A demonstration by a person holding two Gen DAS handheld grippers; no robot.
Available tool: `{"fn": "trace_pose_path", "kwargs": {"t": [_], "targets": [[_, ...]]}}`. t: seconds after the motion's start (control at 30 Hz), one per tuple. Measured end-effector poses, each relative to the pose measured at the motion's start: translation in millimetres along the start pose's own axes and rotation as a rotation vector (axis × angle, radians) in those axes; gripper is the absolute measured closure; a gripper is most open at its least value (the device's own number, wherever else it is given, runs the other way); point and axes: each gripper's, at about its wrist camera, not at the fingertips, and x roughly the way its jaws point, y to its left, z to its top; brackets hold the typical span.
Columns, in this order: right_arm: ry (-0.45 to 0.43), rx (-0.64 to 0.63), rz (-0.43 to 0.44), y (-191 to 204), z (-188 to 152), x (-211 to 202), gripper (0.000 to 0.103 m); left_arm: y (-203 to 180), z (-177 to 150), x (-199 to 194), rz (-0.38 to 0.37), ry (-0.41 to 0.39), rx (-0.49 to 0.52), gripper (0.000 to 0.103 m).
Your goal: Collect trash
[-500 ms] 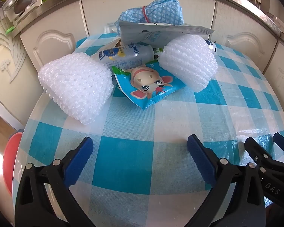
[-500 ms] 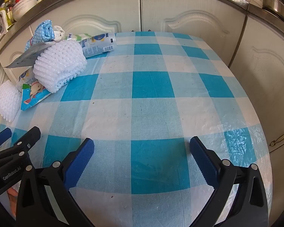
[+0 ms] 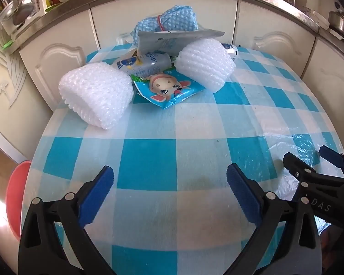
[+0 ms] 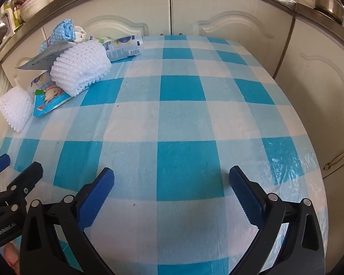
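Trash is piled at the table's far left: two white foam nets (image 3: 96,97) (image 3: 206,63), a blue cartoon wrapper (image 3: 169,89), a plastic bottle (image 3: 144,63), a grey pouch (image 3: 178,40) and a blue cloth bundle (image 3: 172,19). The pile also shows in the right wrist view, with a foam net (image 4: 80,65), a second bottle (image 4: 123,48) and the wrapper (image 4: 50,100). My left gripper (image 3: 170,193) is open and empty over the near tablecloth. My right gripper (image 4: 172,194) is open and empty, to the right of the left one.
The round table has a blue and white checked cloth (image 4: 183,114) under clear plastic. White cabinets (image 4: 217,23) stand behind it. A red stool or bin (image 3: 16,194) sits low at the left. A clear plastic sheet (image 3: 293,151) lies at the near right.
Both grippers have drawn back slightly from the pile; the trash looks a little farther. Nothing was taken hold of.
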Motion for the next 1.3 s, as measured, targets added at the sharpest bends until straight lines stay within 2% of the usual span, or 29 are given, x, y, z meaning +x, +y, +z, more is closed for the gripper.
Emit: {"fn": "trace_pose_path", "kwargs": {"t": [0.2,0.43,0.73,0.93,1.3], "targets": [[-0.119,0.022,0.014,-2.4,-5.7,-47.9,0.004,14.0,-5.2,-47.2,0.023,-0.072,-0.016,0.004],[-0.282,0.023,0.052,-1.8,-3.5,-130.0,0.004,36.6,-9.0,-114.3,0.071,-0.197,-0.046,0.004],[-0.432,0.012,0.1,6.2,-3.4,-211.4,0.004,59.6,-14.9,-186.6,0.123,-0.338,-0.092,0.004],[-0.491,-0.032,0.115,18.4,-11.0,-246.1,0.004,64.7,-22.0,-215.3,0.147,-0.392,-0.107,0.004],[-0.567,-0.077,0.143,33.6,-23.7,-287.3,0.004,76.7,-35.3,-239.7,0.141,-0.437,-0.129,0.004]]}}
